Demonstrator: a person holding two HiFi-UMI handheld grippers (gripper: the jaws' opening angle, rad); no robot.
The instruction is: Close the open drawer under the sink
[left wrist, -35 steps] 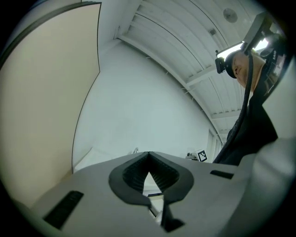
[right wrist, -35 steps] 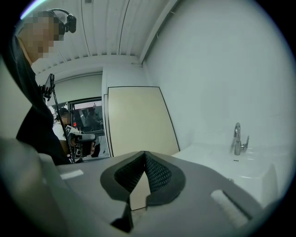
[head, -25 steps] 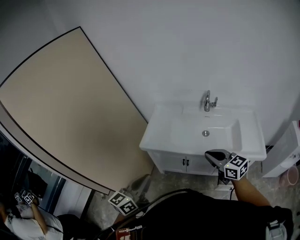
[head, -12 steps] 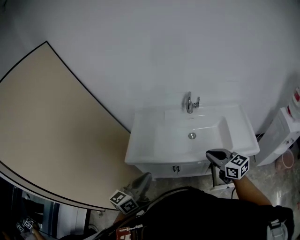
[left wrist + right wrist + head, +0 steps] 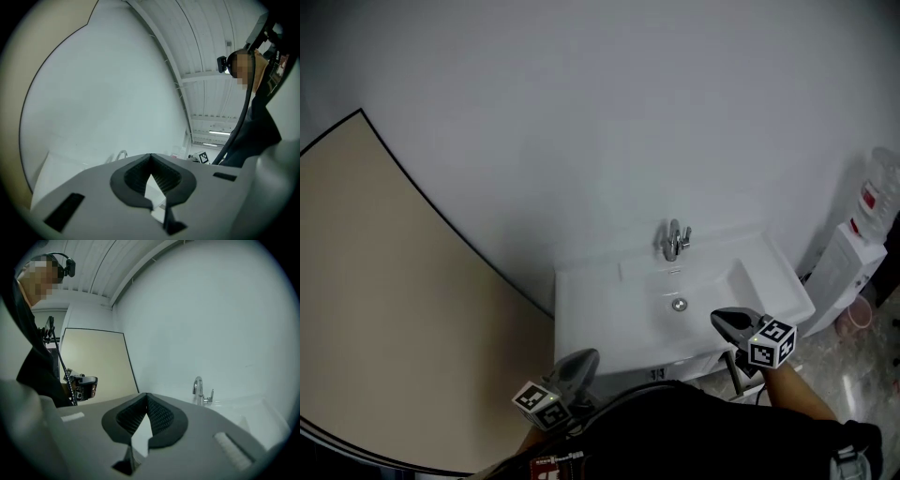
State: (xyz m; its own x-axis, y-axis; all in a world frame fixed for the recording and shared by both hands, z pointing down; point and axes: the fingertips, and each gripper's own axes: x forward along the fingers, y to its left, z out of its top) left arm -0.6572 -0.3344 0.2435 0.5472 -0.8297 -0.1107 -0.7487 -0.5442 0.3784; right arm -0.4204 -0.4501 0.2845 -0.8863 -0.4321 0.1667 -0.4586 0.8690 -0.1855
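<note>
Plainly, both tools are pressed together with nothing between them. The left gripper [image 5: 150, 155] has its ribbed pads meeting at the tips, and so does the right gripper [image 5: 146, 394].

From the head view, the left gripper [image 5: 587, 356] sits just below the front left corner of the white sink [image 5: 581, 309]. The right gripper [image 5: 718, 317] hangs over the sink's front right edge and points toward the basin.

Between the two, tucked under the rim, a thin strip of cabinet front [image 5: 661, 373] with small dark handles shows. The drawer cannot be made out from it, nor whether it stands open. That strip lies lower than both tools, and neither touches it.

The faucet [image 5: 200, 390] stands ahead and right of the right gripper's tips.
</note>
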